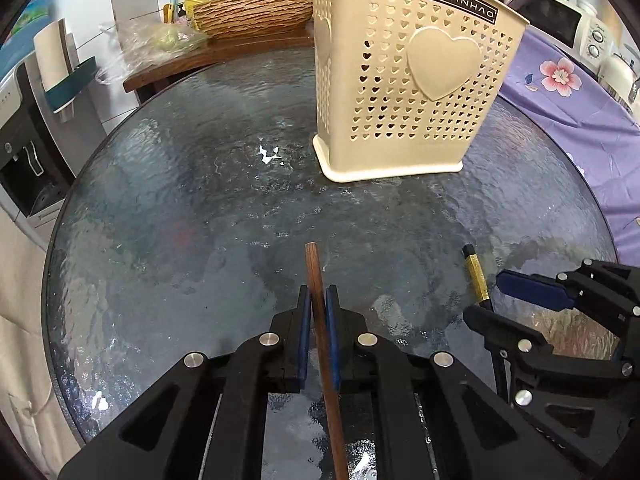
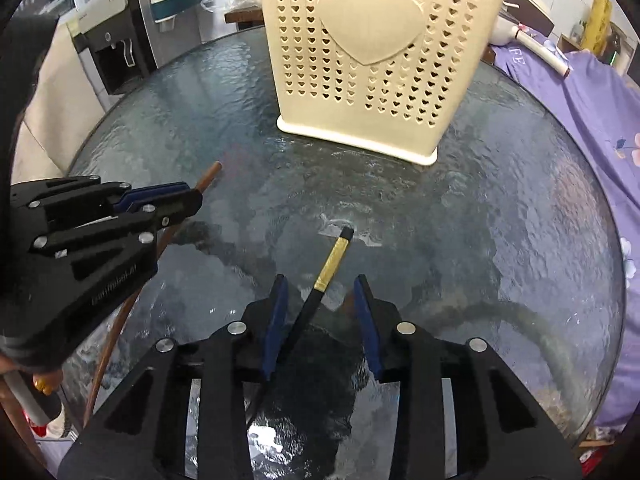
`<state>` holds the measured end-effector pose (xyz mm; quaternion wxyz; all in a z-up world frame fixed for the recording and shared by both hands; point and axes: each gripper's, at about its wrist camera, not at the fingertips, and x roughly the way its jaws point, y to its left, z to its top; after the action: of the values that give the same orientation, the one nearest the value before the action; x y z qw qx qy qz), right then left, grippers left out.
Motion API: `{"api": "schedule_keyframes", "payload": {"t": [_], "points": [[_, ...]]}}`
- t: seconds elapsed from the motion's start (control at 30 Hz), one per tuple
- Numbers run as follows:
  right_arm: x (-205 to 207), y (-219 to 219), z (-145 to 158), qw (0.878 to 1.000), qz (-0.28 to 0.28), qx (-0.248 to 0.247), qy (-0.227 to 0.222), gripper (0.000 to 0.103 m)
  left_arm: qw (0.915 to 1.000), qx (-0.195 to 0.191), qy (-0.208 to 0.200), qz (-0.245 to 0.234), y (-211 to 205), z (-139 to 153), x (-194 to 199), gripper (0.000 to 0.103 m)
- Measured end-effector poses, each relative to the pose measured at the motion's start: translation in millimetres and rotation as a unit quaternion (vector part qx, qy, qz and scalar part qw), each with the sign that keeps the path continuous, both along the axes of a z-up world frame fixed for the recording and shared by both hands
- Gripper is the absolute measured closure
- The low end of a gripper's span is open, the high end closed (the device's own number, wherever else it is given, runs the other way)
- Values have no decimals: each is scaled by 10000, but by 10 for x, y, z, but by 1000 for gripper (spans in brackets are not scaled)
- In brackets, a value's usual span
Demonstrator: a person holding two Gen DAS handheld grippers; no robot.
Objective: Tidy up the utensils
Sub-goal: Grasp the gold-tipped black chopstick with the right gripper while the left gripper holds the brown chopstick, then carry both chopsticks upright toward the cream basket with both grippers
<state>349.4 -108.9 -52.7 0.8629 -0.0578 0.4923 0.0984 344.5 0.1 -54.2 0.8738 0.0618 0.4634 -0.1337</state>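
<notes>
A brown wooden chopstick (image 1: 320, 304) lies lengthwise on the rippled glass tabletop (image 1: 180, 208), its blunt end pointing toward the holder. To its right a black chopstick (image 2: 320, 292) with a gold band near its black-capped tip lies slanted on the same glass, near the brown one but apart from it. Farther back stands a cream plastic utensil holder (image 1: 408, 76), upright, its walls pierced with small heart holes around a large raised heart, a dark label near the rim

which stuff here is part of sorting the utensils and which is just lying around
Job: brown chopstick in the left gripper; black-and-gold chopstick between the right gripper jaws; cream holder.

Lying about: soap bottle, microwave, plastic bag.
</notes>
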Motion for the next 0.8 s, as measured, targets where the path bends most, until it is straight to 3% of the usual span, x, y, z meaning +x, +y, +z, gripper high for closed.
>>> {"api": "schedule_keyframes", "payload": {"t": [0.1, 0.43, 0.57, 0.7, 0.8], "points": [[17, 102, 2, 10000, 23, 17, -11, 89, 10000, -5, 0, 30, 1, -4, 24, 96], [-10, 37, 32, 9996, -25, 221, -186, 95, 9998, -96, -2, 169, 36, -4, 6, 96], [-66, -137, 139, 9965, 70, 762, -328, 95, 9993, -251, -163, 244, 84, 108, -39, 96], [-113, -419, 335, 9859, 161, 1603, -450, 95, 9978, -438, -434, 259, 101, 331, -139, 96], [-163, -600, 479, 9791, 238, 1934, -583, 95, 9953, -628, -699, 231, 106, 550, -243, 96]]}}
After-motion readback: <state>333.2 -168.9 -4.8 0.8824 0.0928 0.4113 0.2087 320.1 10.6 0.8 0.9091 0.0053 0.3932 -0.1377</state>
